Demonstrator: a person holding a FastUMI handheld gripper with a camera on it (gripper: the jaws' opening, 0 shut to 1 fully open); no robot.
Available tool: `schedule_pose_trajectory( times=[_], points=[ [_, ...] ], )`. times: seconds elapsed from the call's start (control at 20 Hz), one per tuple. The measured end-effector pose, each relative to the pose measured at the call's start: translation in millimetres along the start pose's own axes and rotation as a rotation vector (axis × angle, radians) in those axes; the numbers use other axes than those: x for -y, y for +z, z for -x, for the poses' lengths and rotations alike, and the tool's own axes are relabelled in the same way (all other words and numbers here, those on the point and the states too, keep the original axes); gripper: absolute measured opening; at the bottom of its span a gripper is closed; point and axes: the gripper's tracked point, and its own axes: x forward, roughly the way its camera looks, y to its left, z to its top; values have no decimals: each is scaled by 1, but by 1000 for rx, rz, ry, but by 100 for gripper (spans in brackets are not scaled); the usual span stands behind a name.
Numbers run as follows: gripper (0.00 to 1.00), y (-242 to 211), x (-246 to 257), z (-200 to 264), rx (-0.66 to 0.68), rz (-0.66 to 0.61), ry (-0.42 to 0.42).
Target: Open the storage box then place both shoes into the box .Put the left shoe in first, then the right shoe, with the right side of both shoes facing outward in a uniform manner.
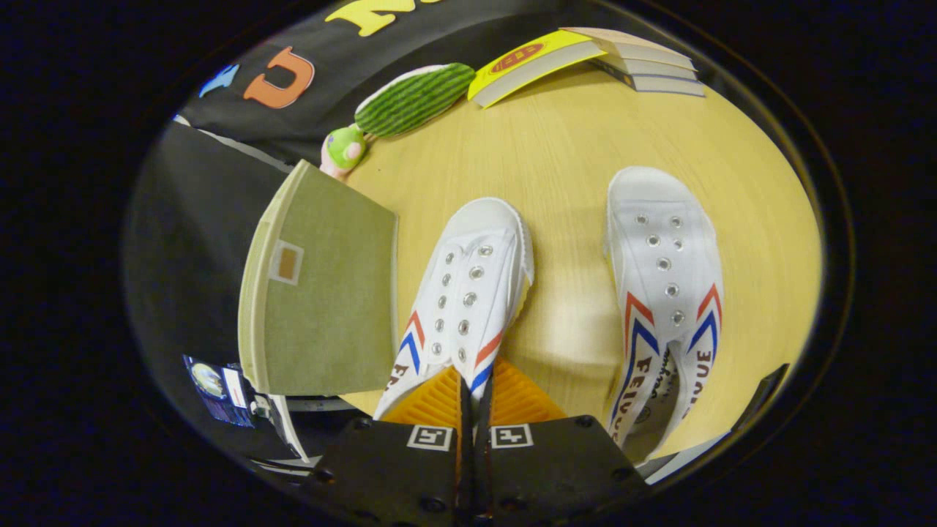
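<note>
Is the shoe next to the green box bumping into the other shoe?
Apart. The gripper view shows a wide strip of bare table between the left shoe and the right shoe. The gripper is pinched on the left shoe's heel.

Round wooden table, pale grain. Far side: stack of books, the top one with a yellow cover, lying open-edge toward the table's middle. Beside it a green striped plush toy, small green-and-pink end at the table's edge.
</note>
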Motion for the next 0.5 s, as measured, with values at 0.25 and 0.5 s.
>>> schedule_pose_trajectory(
  times=[0.25,0.5],
  points=[
    [6,14,-69,73,65,19,102],
    [6,36,-168,118,105,151,112]
  ],
)
